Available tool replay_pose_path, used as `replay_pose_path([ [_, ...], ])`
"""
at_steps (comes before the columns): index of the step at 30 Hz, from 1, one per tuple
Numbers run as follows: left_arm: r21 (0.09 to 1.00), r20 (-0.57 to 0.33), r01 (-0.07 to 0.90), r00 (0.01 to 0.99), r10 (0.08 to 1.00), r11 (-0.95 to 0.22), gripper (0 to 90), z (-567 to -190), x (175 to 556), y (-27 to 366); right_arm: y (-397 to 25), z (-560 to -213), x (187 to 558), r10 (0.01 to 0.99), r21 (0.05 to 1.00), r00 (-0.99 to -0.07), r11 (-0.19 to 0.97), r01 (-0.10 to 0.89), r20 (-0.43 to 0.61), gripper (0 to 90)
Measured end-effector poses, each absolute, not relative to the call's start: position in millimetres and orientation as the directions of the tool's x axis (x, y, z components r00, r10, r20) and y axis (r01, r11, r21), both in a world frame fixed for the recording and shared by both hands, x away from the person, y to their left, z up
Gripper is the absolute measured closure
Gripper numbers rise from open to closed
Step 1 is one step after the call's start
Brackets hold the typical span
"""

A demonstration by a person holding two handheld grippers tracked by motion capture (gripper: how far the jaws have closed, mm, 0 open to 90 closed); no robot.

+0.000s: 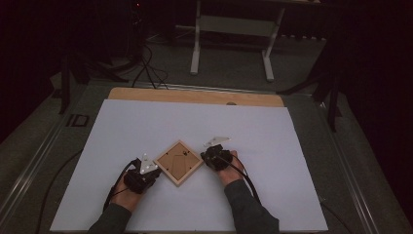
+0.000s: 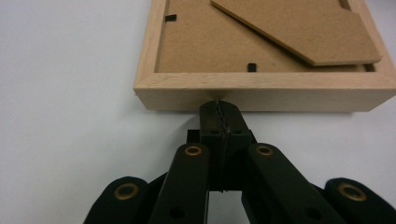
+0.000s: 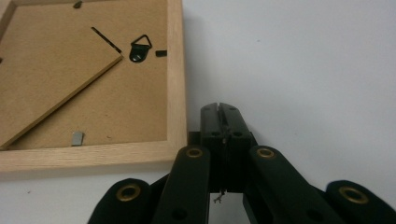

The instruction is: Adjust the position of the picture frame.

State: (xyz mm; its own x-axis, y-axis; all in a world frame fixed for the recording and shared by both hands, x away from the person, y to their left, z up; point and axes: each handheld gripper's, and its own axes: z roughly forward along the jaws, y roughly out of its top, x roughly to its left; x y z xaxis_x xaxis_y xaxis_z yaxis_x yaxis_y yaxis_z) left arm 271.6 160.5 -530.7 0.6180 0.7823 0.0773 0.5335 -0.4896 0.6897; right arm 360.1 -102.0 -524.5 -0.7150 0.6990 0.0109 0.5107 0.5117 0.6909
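So far both hand-held grippers, left (image 2: 219, 112) and right (image 3: 219, 112), sit closed and empty against the face-down picture frame (image 1: 178, 162); its backing seems unopened.

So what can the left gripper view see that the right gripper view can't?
The left gripper view looks at the wooden picture frame side-on: its outer wall faces the camera, and the shut left tool touches that wall.

The right gripper view shows the black triangular hanger and a small grey metal tab on the frame's back. There the shut right tool sits on the white table cover, just off the frame's corner.

Both show the frame lying back-side up, its brown backing board, the fold-out stand flap and little black clips.
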Motion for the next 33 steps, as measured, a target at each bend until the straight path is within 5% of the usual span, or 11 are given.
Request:
replay_pose_path([
  [33,0.72,0.048,0.544,0.58,0.813,-0.431,89.7,-527.5,288.0,145.6,-112.3,-522.6,349.7,0.699,0.689,-0.715,0.512,0.513,0.013,89.9],
])
